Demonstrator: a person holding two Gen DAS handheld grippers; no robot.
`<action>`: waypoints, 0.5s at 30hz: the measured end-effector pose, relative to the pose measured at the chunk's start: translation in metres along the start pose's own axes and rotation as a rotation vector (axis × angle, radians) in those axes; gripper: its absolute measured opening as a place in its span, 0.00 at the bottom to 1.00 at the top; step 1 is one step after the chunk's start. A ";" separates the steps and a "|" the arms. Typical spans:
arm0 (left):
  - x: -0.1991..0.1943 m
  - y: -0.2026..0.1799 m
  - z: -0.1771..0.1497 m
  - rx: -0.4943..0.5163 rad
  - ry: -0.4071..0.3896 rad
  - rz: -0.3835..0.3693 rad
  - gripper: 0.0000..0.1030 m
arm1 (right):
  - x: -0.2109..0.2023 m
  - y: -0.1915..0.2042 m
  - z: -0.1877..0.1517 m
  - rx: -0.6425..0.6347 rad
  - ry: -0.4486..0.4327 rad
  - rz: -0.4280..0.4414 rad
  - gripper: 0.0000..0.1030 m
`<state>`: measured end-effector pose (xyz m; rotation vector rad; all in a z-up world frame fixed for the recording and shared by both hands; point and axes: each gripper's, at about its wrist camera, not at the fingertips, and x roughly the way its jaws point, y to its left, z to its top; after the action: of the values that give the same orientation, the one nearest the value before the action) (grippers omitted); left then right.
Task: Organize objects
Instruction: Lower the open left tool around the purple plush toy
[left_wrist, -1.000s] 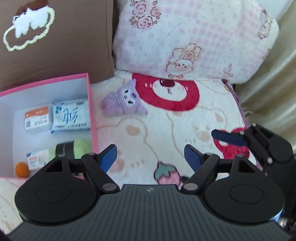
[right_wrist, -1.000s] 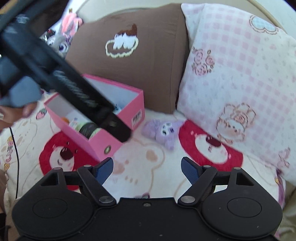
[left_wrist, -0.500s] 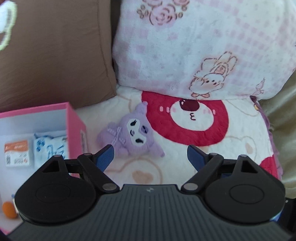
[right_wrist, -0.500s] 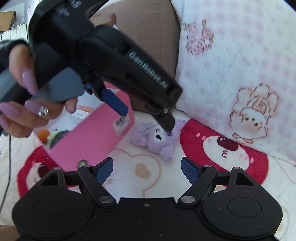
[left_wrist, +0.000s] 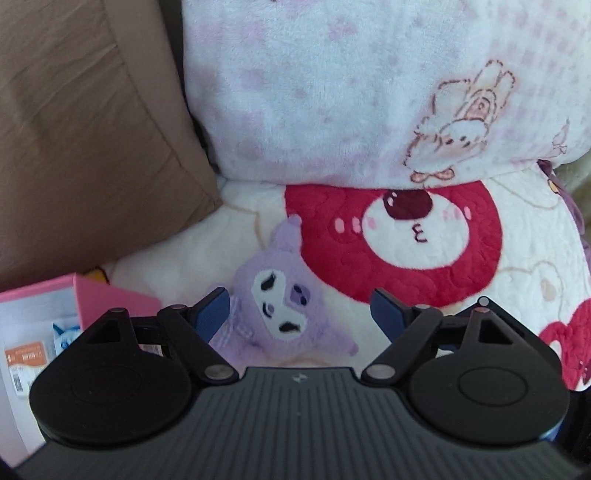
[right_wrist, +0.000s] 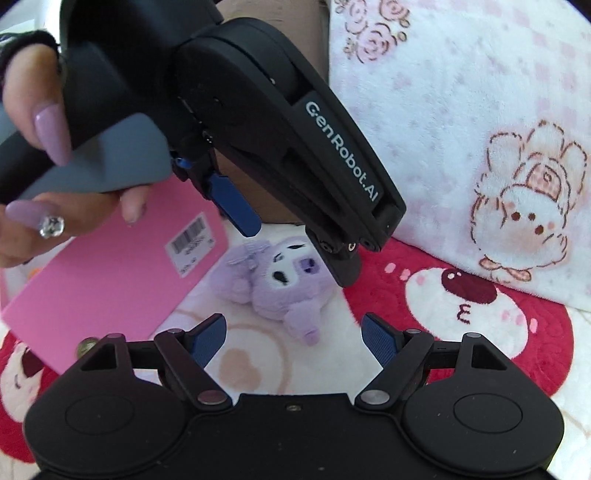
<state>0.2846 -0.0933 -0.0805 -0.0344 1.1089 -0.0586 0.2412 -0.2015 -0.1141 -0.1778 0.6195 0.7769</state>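
Note:
A small purple plush toy (left_wrist: 280, 310) lies face up on the blanket, just right of the pink box (left_wrist: 110, 299). My left gripper (left_wrist: 297, 299) hangs over it with the plush between its blue fingers; the jaws are closing slightly, but the pads stand clear of the plush. In the right wrist view the same left gripper (right_wrist: 291, 247) hovers above the plush (right_wrist: 280, 284), held by a hand (right_wrist: 37, 147). My right gripper (right_wrist: 293, 323) is open and empty, a little nearer than the plush.
The pink box (right_wrist: 110, 266) holds small packets (left_wrist: 26, 354). A brown pillow (left_wrist: 74, 129) and a pink-and-white pillow (left_wrist: 351, 92) stand behind the plush. The blanket with the red bear print (left_wrist: 406, 229) spreads to the right.
Both grippers have come down and closer to the plush. The left one has swung from beside the box to right over the plush, which now sits between its fingers.

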 end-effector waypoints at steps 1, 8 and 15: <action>0.002 0.000 0.001 0.000 -0.001 0.002 0.79 | 0.003 -0.001 0.000 -0.003 -0.004 -0.002 0.81; 0.026 0.009 0.002 -0.061 0.042 -0.016 0.57 | 0.020 0.000 0.002 -0.010 -0.023 0.023 0.79; 0.027 0.010 -0.004 -0.072 0.034 -0.048 0.50 | 0.032 -0.001 0.000 0.009 0.045 0.009 0.50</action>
<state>0.2936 -0.0846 -0.1065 -0.1243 1.1437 -0.0625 0.2595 -0.1829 -0.1326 -0.1848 0.6662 0.7806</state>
